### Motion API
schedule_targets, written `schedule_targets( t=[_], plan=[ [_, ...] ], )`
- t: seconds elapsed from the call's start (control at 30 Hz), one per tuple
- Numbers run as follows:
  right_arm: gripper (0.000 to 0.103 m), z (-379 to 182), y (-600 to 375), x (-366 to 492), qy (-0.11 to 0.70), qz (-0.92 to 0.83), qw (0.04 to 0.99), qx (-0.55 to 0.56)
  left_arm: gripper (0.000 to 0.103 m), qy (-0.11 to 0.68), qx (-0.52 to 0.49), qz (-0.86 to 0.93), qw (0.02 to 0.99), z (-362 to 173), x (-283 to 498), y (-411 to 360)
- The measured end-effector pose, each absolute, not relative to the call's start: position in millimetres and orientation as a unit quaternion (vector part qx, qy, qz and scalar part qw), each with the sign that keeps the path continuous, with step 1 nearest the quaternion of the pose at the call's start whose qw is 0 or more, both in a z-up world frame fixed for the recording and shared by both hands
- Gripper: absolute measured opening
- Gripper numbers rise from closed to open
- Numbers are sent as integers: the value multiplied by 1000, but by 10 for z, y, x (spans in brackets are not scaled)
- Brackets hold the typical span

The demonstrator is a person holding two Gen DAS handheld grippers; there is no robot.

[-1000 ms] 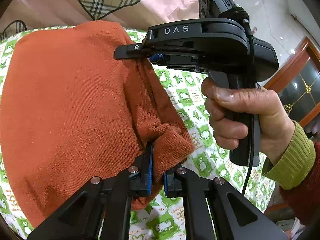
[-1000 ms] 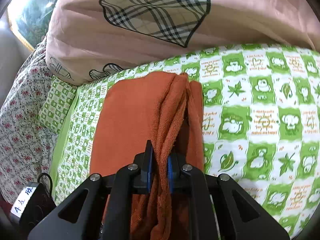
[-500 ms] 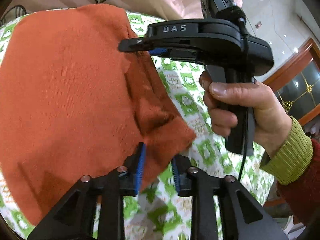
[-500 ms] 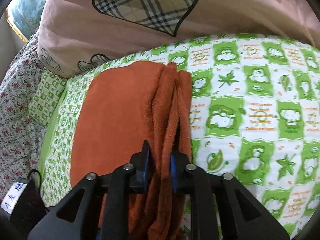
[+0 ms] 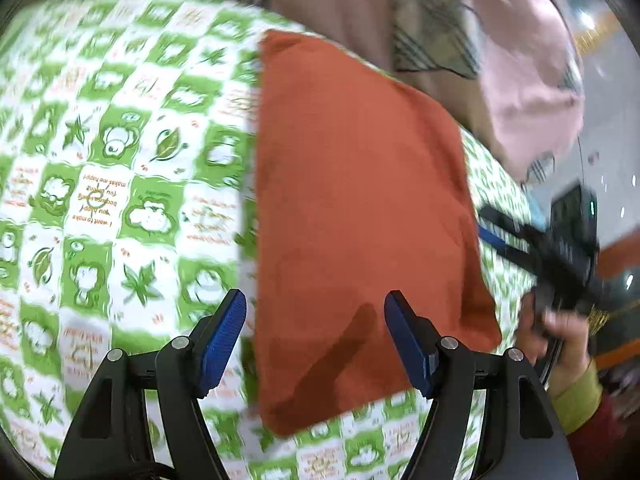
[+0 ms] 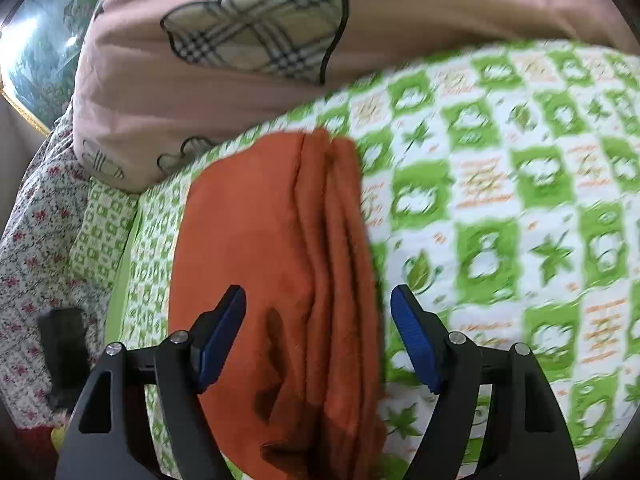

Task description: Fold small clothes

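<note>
Both grippers, left [image 5: 316, 336] and right [image 6: 318, 334], hover with jaws spread wide, gripping nothing, above the folded orange garment [image 5: 352, 216] lying on the green-checked sheet [image 5: 120, 168].

Both wrist cameras look down, close, past their own tools, sharing the orange garment [image 5: 360, 216] (left view blurred).

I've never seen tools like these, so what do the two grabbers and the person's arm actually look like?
Each gripper, left and right, has black angular plastic arms with silver screws, ending in two ribbed blue pads. The person's bare hand wears a yellow-green ribbed cuff over a dark red sleeve.
</note>
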State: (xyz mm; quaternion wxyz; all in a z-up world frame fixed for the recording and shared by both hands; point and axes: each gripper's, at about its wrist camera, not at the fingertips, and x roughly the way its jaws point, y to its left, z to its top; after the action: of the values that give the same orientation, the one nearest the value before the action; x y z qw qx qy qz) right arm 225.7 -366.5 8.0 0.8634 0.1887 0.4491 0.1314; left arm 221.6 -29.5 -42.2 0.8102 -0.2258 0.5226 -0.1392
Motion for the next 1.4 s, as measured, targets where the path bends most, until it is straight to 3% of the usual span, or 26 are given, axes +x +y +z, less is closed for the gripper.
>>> schedule_targets(
  t=[0.17, 0.27, 0.3, 0.37, 0.4, 0.5, 0.73, 1.07, 1.23, 1.4],
  plan=[
    [75, -95, -3632, 2379, 475, 137, 850, 183, 77, 532, -254, -161, 792, -629, 2604, -253],
    [71, -231, -3608, 2476, 491, 156, 833, 204, 74, 532, -275, -182, 780, -786, 2757, -358],
    [54, -296, -3587, 2511, 502, 160, 822, 214, 62, 530, -277, -189, 779, -808, 2792, -417],
    [37, -358, -3535, 2539, 514, 156, 813, 223, 43, 526, -271, -195, 782, -821, 2816, -455],
    [31, -356, -3495, 2537, 515, 156, 811, 228, 33, 523, -272, -200, 783, -804, 2812, -457],
    [28, -241, -3357, 2464, 511, 142, 822, 209, 27, 508, -273, -218, 788, -640, 2678, -400],
    [26, -145, -2689, 2091, 496, 204, 812, 228, 27, 481, -279, -207, 805, -259, 1999, 340],
    [26, -592, -1399, 1870, 513, 283, 778, 228, 27, 486, -298, -132, 811, -441, 1254, 1498],
    [28, -796, -1272, 1867, 531, 262, 780, 202, 39, 504, -335, -127, 786, -784, 1193, 1725],
    [43, -816, -1362, 1835, 535, 239, 783, 207, 50, 513, -345, -133, 775, -837, 1375, 1881]
  ],
)
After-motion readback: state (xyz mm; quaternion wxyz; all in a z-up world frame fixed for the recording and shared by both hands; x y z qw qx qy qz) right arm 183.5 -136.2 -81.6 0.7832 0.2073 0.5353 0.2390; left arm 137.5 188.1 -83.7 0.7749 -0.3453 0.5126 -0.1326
